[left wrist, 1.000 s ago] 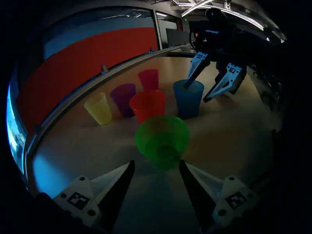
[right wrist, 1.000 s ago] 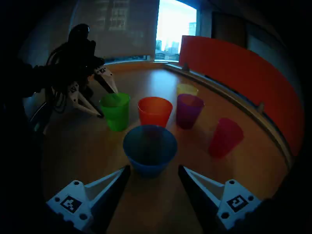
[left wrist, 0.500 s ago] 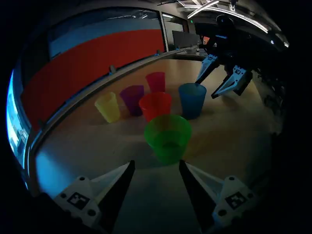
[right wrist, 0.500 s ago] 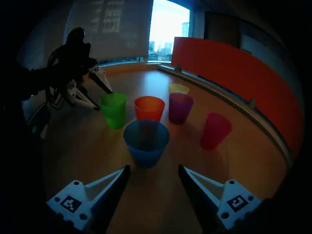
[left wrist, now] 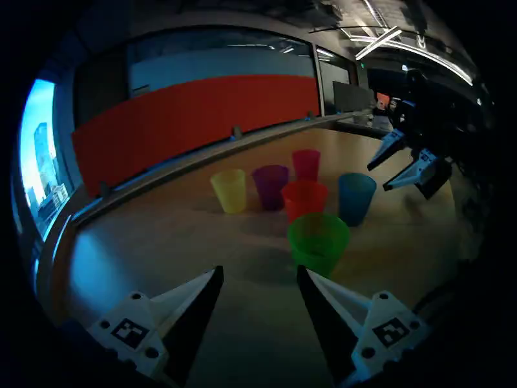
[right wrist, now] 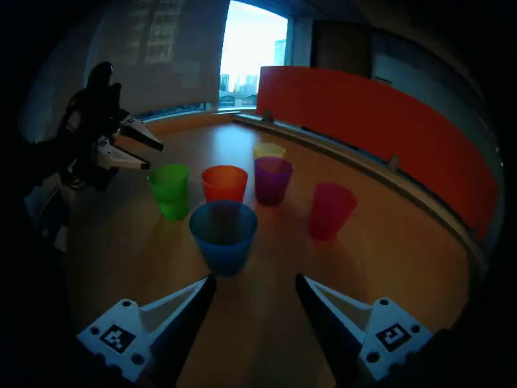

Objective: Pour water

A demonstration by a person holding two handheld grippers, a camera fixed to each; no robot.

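Desk (right wrist: 394,258): wooden, carrying six upright plastic cups.
Left tool (left wrist: 258,270): my fingers stand wide apart, holding and touching nothing.
Right tool (right wrist: 255,278): also spread wide, gripping nothing.
Blue cup (right wrist: 223,239): just ahead of my right tool, slightly left of its gap, untouched.
Green cup (left wrist: 318,242): just ahead of my left tool, a little right of its gap, clear of the tips.
Orange cup (right wrist: 224,184): behind the blue one as seen from my right tool.
Pink cup (right wrist: 329,210): ahead-right of my right tool, standing apart.
Purple cup (right wrist: 272,181): farther off, touching or just beside the yellow.
Yellow cup (left wrist: 229,191): farthest from my right tool.
Contents: too dim to tell whether any cup holds water.
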